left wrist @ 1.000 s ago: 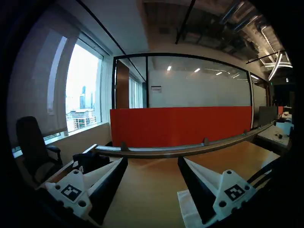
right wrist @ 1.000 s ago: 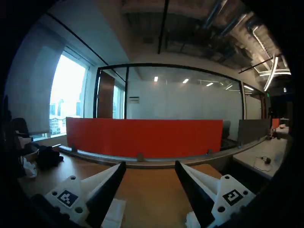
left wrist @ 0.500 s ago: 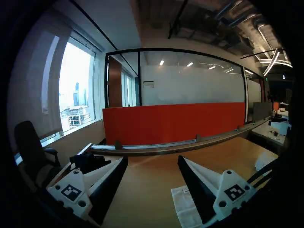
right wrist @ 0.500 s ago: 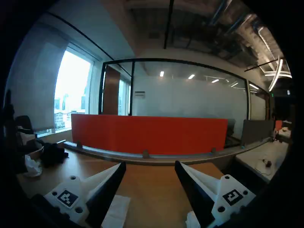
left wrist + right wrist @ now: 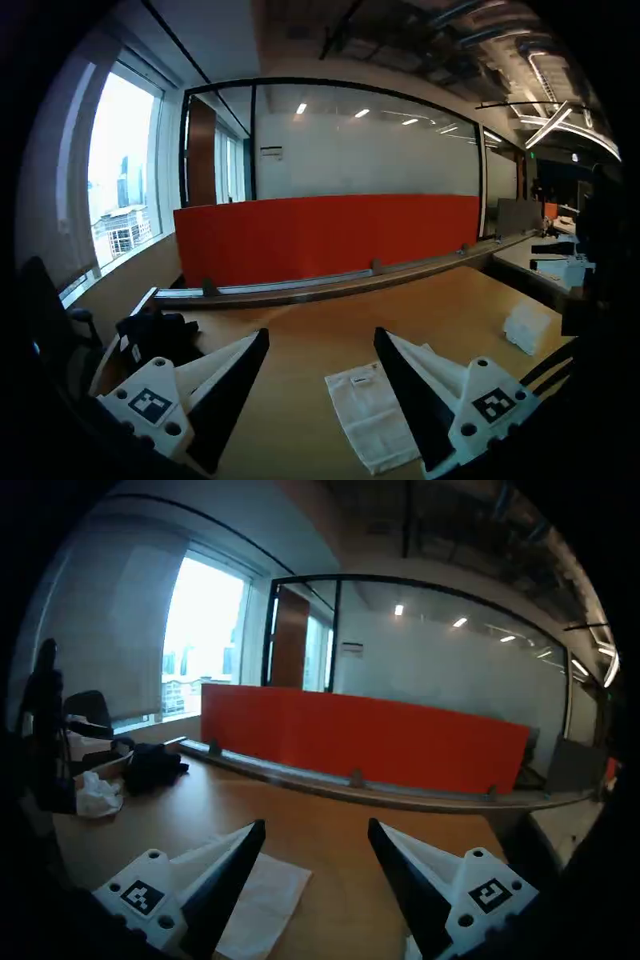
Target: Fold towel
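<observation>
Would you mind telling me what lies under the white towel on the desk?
The towel lies flat on the wooden desk; bare wood shows around it. Anything directly beneath is covered.

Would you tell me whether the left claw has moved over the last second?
Yes. The red partition now sits higher and further left in its view, so the left claw has tipped downward and turned right.
</observation>
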Action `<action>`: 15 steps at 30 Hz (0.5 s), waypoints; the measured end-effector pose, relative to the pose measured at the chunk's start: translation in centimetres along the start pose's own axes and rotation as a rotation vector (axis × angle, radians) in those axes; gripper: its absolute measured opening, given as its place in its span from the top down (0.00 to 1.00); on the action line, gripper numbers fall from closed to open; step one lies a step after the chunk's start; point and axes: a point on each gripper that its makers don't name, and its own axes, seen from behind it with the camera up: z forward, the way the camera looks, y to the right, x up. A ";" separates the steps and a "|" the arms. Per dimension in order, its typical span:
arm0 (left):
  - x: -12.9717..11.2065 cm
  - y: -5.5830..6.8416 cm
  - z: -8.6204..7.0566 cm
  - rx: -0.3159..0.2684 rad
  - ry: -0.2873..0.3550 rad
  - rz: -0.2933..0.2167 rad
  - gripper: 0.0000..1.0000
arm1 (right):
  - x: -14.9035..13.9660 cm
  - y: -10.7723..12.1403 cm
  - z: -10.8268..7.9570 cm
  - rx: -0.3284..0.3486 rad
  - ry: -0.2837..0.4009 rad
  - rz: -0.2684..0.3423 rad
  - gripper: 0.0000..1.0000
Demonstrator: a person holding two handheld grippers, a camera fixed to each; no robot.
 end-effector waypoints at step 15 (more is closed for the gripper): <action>-3.8 1.2 0.3 -0.067 -0.084 0.029 0.02 | -2.8 -2.1 0.9 0.083 -0.077 -0.046 0.01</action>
